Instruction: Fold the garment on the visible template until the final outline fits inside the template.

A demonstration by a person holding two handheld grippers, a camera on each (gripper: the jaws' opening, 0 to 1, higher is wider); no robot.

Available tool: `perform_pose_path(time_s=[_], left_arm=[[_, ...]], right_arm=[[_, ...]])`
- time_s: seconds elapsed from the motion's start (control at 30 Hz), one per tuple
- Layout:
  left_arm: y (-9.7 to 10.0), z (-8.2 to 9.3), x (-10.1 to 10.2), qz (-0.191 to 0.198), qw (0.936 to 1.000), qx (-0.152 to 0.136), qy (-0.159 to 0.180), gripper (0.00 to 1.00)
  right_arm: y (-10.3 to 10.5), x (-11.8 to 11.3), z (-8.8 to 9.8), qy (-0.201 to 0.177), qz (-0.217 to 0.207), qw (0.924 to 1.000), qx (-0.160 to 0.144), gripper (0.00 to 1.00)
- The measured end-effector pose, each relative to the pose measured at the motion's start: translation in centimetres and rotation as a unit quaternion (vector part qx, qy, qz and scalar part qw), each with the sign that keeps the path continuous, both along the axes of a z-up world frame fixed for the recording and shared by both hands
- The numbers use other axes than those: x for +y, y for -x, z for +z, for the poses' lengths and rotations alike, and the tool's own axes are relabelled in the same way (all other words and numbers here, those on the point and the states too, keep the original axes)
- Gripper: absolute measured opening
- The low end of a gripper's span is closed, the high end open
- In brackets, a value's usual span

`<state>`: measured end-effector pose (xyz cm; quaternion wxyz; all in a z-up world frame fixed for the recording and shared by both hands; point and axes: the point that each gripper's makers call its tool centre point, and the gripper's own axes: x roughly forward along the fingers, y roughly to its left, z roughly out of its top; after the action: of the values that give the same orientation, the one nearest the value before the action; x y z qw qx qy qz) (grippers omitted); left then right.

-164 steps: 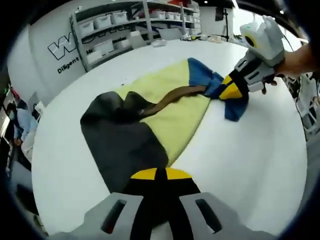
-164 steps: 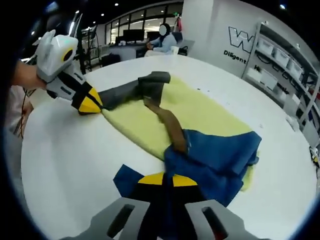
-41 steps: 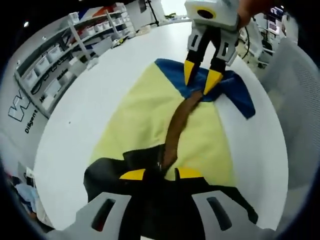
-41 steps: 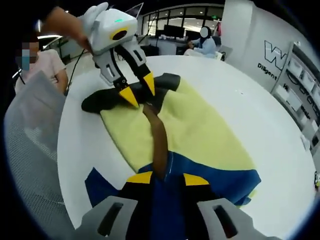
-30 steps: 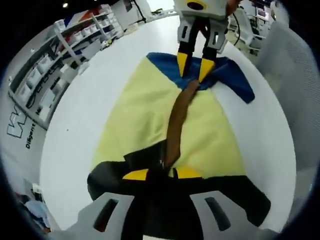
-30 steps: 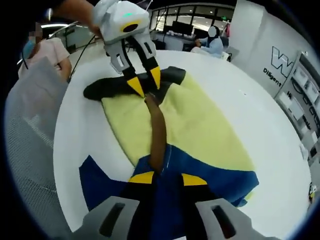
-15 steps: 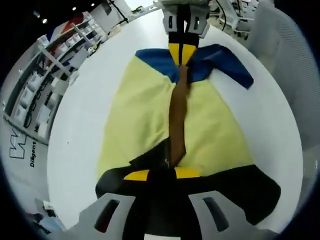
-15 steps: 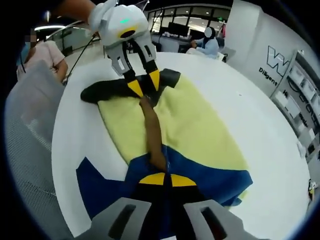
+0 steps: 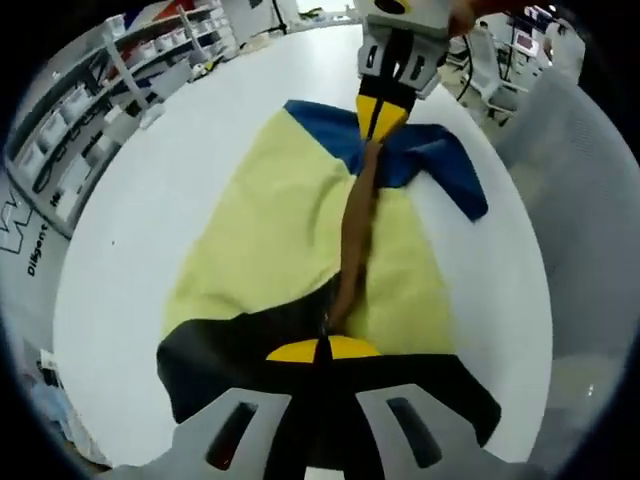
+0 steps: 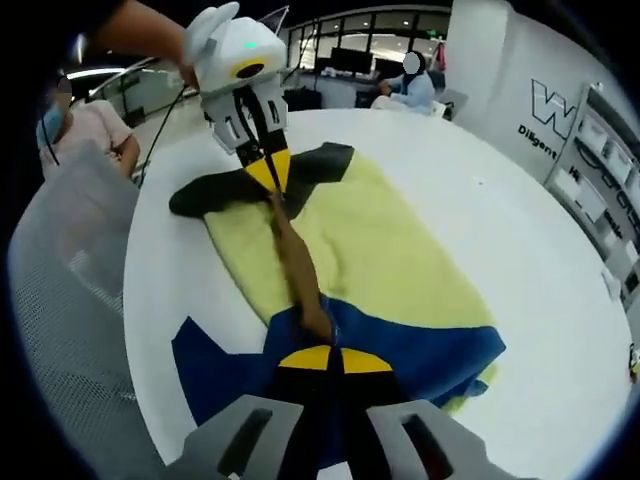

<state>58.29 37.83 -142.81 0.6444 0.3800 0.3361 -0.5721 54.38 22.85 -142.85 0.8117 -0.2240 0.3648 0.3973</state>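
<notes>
Yellow garment (image 9: 280, 225) flat on white worktop (image 9: 150, 200) | L hand-held gripper (image 9: 318, 349) pinched on black end | R hand-held gripper (image 10: 328, 359) pinched on blue end | brown strip (image 10: 295, 270) taut btwn them

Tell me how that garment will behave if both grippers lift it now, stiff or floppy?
Probably floppy: the garment lies flat on the table with soft wrinkles, and its brown strip is bunched into a ridge. Pinched at the dark end by the left gripper and the blue end by the right gripper, its middle would likely sag.
</notes>
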Motion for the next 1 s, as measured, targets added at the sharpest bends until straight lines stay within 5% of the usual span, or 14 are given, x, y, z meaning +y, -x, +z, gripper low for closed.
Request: perform_pose_path(time_s=[0.37, 0.43, 0.57, 0.77, 1.0], left_arm=[[3.7, 0.2, 0.3, -0.009, 0.9989, 0.045, 0.005, 0.0], [3.6, 0.2, 0.1, -0.019, 0.9992, 0.034, 0.008, 0.0], [3.0, 0.2, -0.4, -0.099, 0.9941, -0.042, 0.017, 0.02], [2.5, -0.1, -0.3, -0.101, 0.9926, -0.064, 0.021, 0.32], [2.2, -0.5, 0.0, -0.096, 0.9934, -0.061, 0.013, 0.31]], right_arm=[[1.2, 0.4, 0.6, -0.013, 0.022, 0.9996, 0.01, 0.0], [1.0, 0.3, 0.5, -0.008, 0.025, 0.9996, 0.002, 0.0], [0.7, 0.4, 0.2, 0.018, 0.057, 0.9978, -0.029, 0.0], [0.5, 0.4, -0.1, 0.02, 0.058, 0.9975, -0.033, 0.06], [0.5, 0.4, -0.5, 0.024, 0.062, 0.9971, -0.036, 0.12]])
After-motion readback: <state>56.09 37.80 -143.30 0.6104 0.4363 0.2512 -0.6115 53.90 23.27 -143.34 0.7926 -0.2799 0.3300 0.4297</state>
